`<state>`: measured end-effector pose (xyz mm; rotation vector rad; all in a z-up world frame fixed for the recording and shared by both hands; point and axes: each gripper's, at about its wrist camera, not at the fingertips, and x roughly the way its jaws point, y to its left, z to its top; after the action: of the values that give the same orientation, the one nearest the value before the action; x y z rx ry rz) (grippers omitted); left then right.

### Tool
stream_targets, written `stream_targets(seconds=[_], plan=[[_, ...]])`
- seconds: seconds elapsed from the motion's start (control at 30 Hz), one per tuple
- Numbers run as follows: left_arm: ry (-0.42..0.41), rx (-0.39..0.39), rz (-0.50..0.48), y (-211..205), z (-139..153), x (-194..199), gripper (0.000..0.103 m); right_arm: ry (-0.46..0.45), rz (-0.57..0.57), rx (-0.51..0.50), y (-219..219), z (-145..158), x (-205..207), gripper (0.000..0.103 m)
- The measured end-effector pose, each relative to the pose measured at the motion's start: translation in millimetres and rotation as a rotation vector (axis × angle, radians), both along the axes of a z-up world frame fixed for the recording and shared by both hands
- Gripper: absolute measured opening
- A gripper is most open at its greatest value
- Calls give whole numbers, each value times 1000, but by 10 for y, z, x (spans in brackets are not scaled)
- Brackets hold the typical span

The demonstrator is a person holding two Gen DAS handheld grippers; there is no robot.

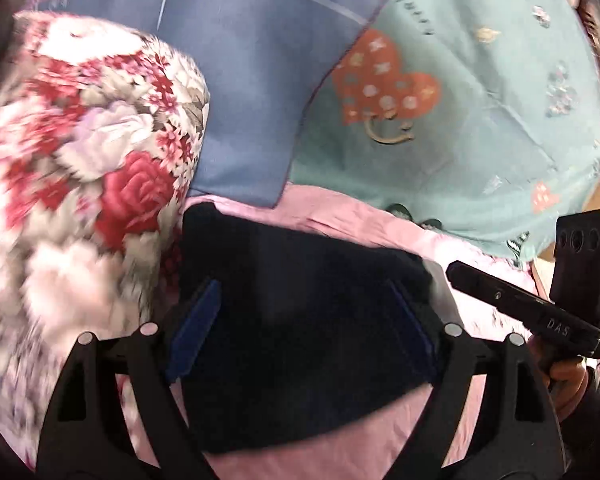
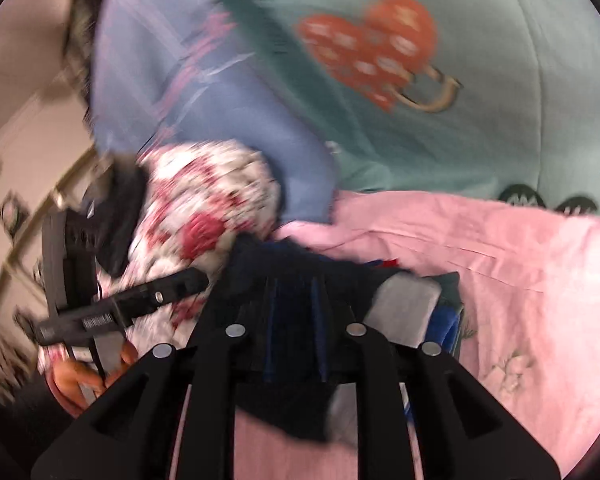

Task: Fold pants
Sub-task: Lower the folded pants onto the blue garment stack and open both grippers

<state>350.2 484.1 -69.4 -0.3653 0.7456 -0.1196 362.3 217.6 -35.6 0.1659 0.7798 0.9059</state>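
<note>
The dark navy pants [image 1: 300, 320] lie bunched on a pink sheet [image 1: 340, 456]. My left gripper [image 1: 304, 316] is open, its blue-padded fingers spread wide just above the pants. In the right wrist view the pants [image 2: 300, 280] sit under my right gripper [image 2: 294, 308], whose blue pads stand close together with dark fabric between them. A grey patch [image 2: 408, 308] of the pants shows to its right. The right gripper also shows in the left wrist view [image 1: 456, 270] at the pants' right edge. The left gripper appears in the right wrist view [image 2: 196, 276].
A floral quilt [image 1: 80, 168] is piled at the left. A blue pillow [image 1: 240, 100] and a teal pillow with a red heart [image 1: 460, 120] lie behind the pants. Pink sheet [image 2: 520, 280] spreads to the right.
</note>
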Motion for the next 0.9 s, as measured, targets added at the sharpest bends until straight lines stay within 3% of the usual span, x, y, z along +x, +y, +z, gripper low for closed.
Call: stream_targets(seconds=[0.1, 0.27, 0.37, 0.47, 0.57, 0.67, 0.73, 0.8, 0.9], plan=[[23, 49, -24, -127, -141, -230, 85, 7, 5, -64, -1, -199, -189, 17], [138, 96, -51, -241, -604, -197, 86, 103, -32, -132, 2, -702, -120, 11], [164, 137, -73, -293, -764, -137, 91, 87, -27, -143, 57, -765, -121, 9], [175, 111, -63, -253, -805, -79, 94, 111, -43, -128, 59, -785, -82, 5], [201, 127, -55, -266, -782, -64, 95, 123, -63, -173, 119, -721, -96, 3], [240, 142, -25, -310, -518, -96, 95, 101, -100, -219, 132, -452, -215, 20], [211, 112, 2, -306, -290, -262, 95, 42, -128, -235, 113, -232, -376, 28], [184, 94, 38, -306, -83, -455, 100, -5, -168, -259, 87, -21, -558, 49], [150, 80, 83, -328, 186, -780, 100, -57, -214, -271, 12, 257, -871, 56]])
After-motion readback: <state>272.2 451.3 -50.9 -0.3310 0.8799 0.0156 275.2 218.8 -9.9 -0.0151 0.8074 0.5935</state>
